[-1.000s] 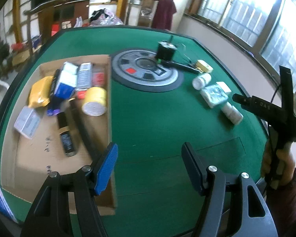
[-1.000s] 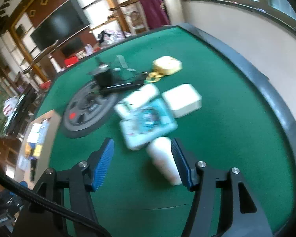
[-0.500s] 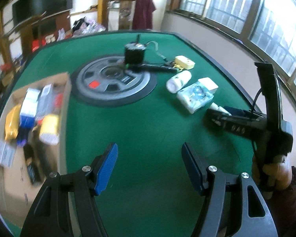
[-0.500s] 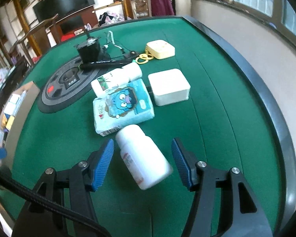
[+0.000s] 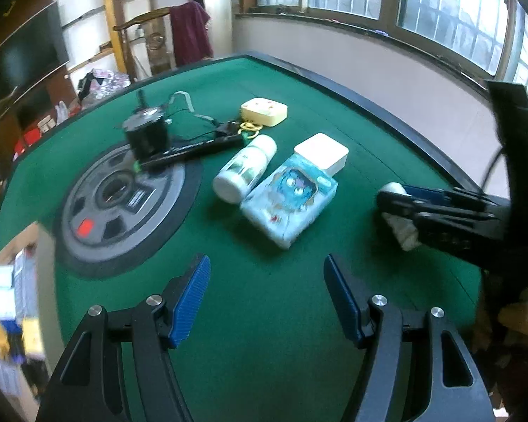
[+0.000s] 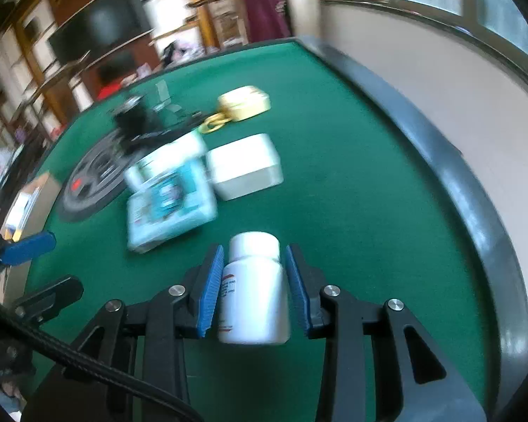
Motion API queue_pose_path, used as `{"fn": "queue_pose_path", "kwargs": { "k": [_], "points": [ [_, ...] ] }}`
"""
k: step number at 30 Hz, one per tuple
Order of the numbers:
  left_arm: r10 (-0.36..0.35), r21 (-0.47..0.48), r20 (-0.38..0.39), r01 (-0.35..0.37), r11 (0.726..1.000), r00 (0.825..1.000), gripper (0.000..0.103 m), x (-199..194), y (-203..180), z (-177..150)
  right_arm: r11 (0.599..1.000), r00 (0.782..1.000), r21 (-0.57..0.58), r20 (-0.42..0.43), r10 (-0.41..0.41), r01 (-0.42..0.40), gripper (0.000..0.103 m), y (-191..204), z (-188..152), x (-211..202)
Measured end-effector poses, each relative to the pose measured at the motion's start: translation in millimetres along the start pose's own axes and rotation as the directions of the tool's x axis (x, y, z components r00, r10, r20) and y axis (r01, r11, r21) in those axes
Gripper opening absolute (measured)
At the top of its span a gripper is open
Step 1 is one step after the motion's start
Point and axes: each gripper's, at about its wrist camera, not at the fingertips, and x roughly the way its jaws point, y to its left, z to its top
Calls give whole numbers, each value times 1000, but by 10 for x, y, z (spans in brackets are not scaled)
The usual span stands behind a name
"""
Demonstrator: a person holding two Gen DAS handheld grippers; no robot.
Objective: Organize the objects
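Observation:
My right gripper (image 6: pixel 253 281) has closed around a white pill bottle (image 6: pixel 253 292), its blue pads against both sides, near the table's right edge; it also shows in the left wrist view (image 5: pixel 401 211). My left gripper (image 5: pixel 265 299) is open and empty above the green felt. Ahead of it lie a blue cartoon tissue pack (image 5: pixel 290 198), a second white bottle (image 5: pixel 244 168) on its side, a white box (image 5: pixel 322 151) and a yellow box (image 5: pixel 264 112).
A grey weight plate (image 5: pixel 119 200) carries a black motor (image 5: pixel 146 135) and a black tool (image 5: pixel 193 149). A cardboard box (image 5: pixel 14 299) with several items sits at the left. The dark table rim (image 6: pixel 475 211) runs along the right by the wall.
My right gripper moved forward over the white bottle and closed on it. My left gripper swung right, away from the cardboard box, toward the cluster of items.

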Motion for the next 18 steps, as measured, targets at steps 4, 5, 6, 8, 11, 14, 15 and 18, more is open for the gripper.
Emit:
{"fn": "queue_pose_path", "kwargs": {
  "k": [4,5,6,8,11,14,15,18],
  "points": [
    [4,31,2,-4,1000,1000,61,202,-58,190,990,998,129,-6,61,-59,34,-294,12,35],
    [1,38,2,-1,999,1000,61,244,-76,228,985,997,155,-2,81,-80,34,-346,17,39],
    [-5,47,2,5,999,1000,61,279,-95,252,978,994,181,-1,105,-103,34,-395,21,44],
    [-10,61,2,10,998,1000,60,345,-143,300,969,991,209,5,135,-133,34,-446,19,48],
    [-29,96,-8,29,995,1000,60,440,-233,345,962,988,226,9,156,-154,34,-471,25,54],
    [-20,135,-24,23,991,1000,60,523,-305,369,962,988,225,9,155,-153,34,-467,27,57],
    [-20,145,-29,24,989,999,60,549,-329,379,962,988,226,9,156,-154,34,-466,29,60],
    [-20,161,-38,26,987,999,60,619,-344,393,960,987,231,9,162,-160,34,-466,29,62]
  ]
}}
